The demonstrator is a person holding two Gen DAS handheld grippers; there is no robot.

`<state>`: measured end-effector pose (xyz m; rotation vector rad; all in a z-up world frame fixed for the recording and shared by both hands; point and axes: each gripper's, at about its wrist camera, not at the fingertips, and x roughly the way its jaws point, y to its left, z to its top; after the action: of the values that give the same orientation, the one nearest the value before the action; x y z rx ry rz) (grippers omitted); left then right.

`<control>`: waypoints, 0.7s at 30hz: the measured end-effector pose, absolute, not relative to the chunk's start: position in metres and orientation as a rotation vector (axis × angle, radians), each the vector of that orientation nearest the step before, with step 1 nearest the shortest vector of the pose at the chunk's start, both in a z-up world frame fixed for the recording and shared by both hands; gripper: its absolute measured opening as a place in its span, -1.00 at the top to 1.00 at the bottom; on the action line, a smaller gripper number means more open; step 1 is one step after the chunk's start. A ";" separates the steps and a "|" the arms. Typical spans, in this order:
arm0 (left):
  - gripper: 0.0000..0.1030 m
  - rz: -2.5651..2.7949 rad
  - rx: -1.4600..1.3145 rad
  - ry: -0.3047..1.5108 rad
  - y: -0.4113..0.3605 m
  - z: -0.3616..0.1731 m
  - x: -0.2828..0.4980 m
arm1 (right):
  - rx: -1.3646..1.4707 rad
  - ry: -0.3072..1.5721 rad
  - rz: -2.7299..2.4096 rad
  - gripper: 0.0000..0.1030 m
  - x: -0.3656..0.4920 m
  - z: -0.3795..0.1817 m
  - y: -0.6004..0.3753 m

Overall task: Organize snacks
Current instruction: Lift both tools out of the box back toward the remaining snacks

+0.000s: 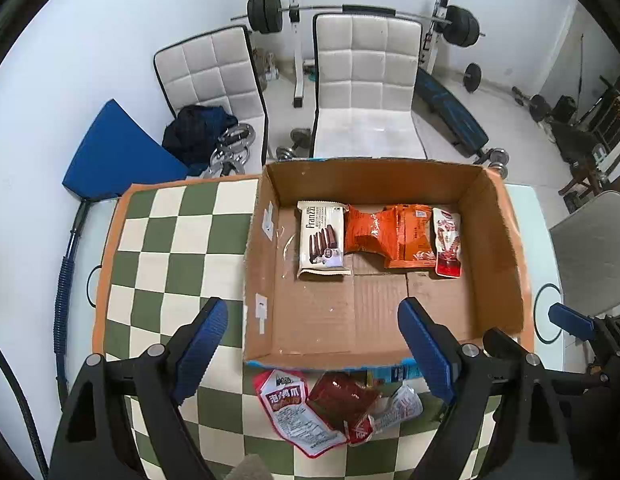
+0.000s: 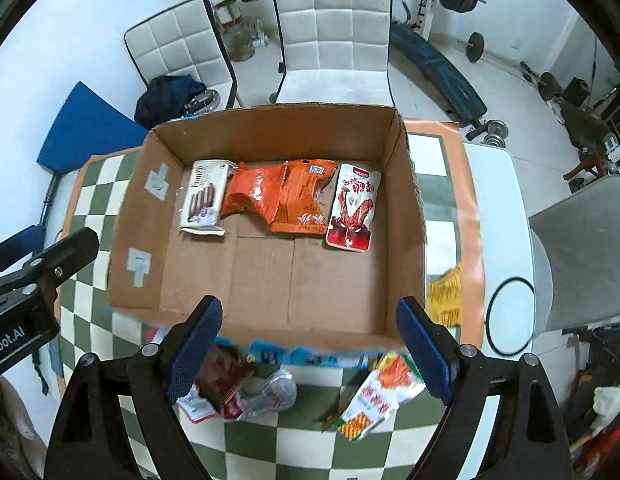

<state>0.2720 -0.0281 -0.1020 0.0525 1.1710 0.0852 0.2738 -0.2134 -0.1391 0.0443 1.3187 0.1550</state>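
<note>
Cardboard box [image 1: 390, 312] holds three packs along its far wall; loose packets [image 1: 334, 408] lie outside its near wall. Both grippers [image 1: 314, 348] [image 2: 310, 344] wide, empty. Risk: crinkly overlapping packets slip or lift together.

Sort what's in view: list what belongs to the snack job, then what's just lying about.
Job:
cardboard box
Franzzi wafer pack
orange bag
red-and-white pouch
loose packets in front of the box
yellow packet

Lying about:
white chairs
barbell rack
blue pad
</note>
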 end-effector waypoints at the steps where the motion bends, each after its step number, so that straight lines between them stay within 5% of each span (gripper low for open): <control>1: -0.69 0.081 0.054 1.163 -0.027 -0.098 0.267 | 0.048 1.311 0.150 -0.77 0.268 -0.135 -0.214; 14: -0.69 0.094 -0.028 1.144 -0.017 -0.081 0.223 | 0.147 1.242 0.162 -0.81 0.221 -0.094 -0.216; 21: -0.69 0.178 -0.210 1.292 0.014 -0.132 0.207 | 0.365 1.287 0.126 -0.81 0.200 -0.128 -0.261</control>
<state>0.2072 0.0141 -0.1321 -0.2102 1.2920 0.1782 0.2003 -0.2612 -0.1284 0.3645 1.2874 0.1257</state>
